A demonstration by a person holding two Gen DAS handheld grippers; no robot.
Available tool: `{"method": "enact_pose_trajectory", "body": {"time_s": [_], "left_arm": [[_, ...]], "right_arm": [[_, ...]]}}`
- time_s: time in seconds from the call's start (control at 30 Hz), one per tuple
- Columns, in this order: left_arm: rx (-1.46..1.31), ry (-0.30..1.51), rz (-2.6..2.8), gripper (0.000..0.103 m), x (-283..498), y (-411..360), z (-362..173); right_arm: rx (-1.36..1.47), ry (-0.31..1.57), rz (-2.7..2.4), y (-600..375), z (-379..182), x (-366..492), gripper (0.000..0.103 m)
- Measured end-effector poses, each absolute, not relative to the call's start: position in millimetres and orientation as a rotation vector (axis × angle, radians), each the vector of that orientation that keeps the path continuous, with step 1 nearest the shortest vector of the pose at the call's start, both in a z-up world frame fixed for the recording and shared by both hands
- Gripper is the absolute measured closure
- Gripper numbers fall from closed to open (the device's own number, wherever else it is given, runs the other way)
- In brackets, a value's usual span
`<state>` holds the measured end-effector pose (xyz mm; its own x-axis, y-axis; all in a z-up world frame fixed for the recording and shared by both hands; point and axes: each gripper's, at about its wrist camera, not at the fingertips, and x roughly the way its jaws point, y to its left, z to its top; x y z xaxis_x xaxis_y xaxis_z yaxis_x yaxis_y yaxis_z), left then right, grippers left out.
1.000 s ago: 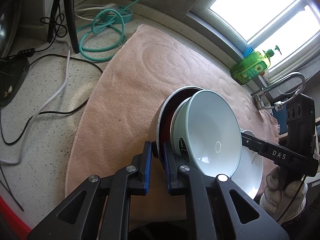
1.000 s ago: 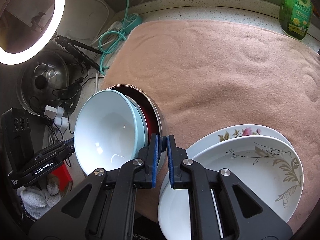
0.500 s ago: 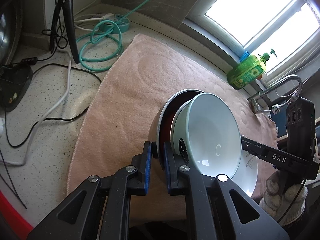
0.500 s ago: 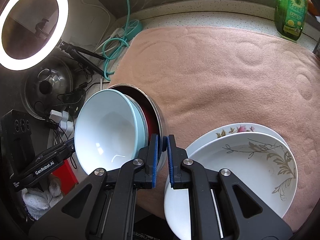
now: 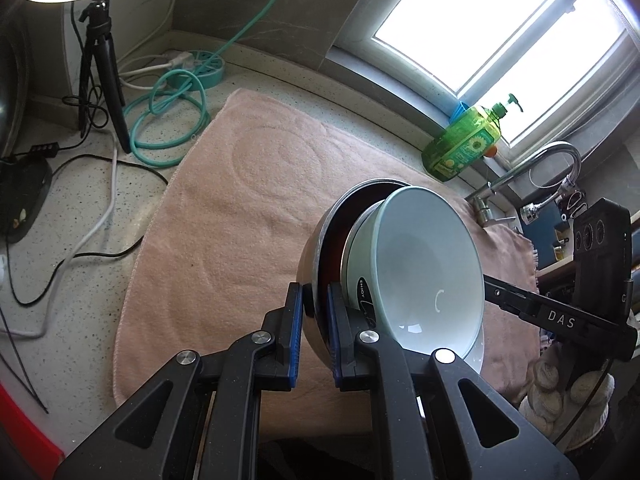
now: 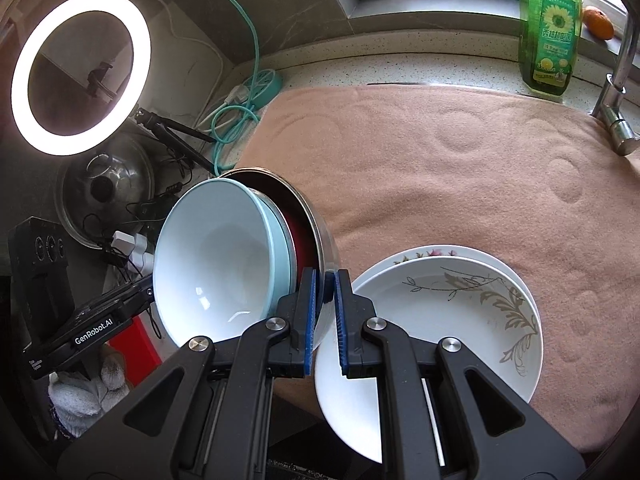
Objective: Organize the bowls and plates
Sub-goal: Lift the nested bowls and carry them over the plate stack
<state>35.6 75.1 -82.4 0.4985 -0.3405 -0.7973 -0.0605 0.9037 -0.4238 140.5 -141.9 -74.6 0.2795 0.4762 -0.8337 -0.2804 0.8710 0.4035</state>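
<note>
A steel bowl [image 5: 318, 240] with a dark red inside holds a pale blue bowl [image 5: 424, 272], white within, and the pair is tilted in the air above the pink towel [image 5: 248, 208]. My left gripper [image 5: 314, 300] is shut on the steel rim at one side. On the opposite side of that steel bowl [image 6: 322, 236], my right gripper [image 6: 326, 292] is shut on the rim beside the pale bowl [image 6: 216, 264]. Two stacked white plates [image 6: 440, 320] with leaf and flower patterns lie on the towel near its front edge, below my right gripper.
A green dish soap bottle [image 6: 550, 28] and an orange [image 6: 598, 22] sit by the window, with a faucet [image 5: 532, 168] to the right. A ring light [image 6: 80, 72], its tripod [image 5: 100, 68], a teal hose [image 5: 168, 120], cables and a pot lid [image 6: 104, 188] crowd the left counter.
Both grippers have risen with the nested bowls held between them. The towel and the plates now lie farther below.
</note>
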Motion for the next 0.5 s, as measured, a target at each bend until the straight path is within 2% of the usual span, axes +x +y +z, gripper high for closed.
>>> {"method": "enact_pose_trajectory", "body": {"time_s": [0.5], "left_arm": [[-0.368, 1.047, -0.284, 0.093, 39, 16, -71]], "right_arm": [[0.244, 1.154, 0.423, -211, -59, 117, 0.094]]}}
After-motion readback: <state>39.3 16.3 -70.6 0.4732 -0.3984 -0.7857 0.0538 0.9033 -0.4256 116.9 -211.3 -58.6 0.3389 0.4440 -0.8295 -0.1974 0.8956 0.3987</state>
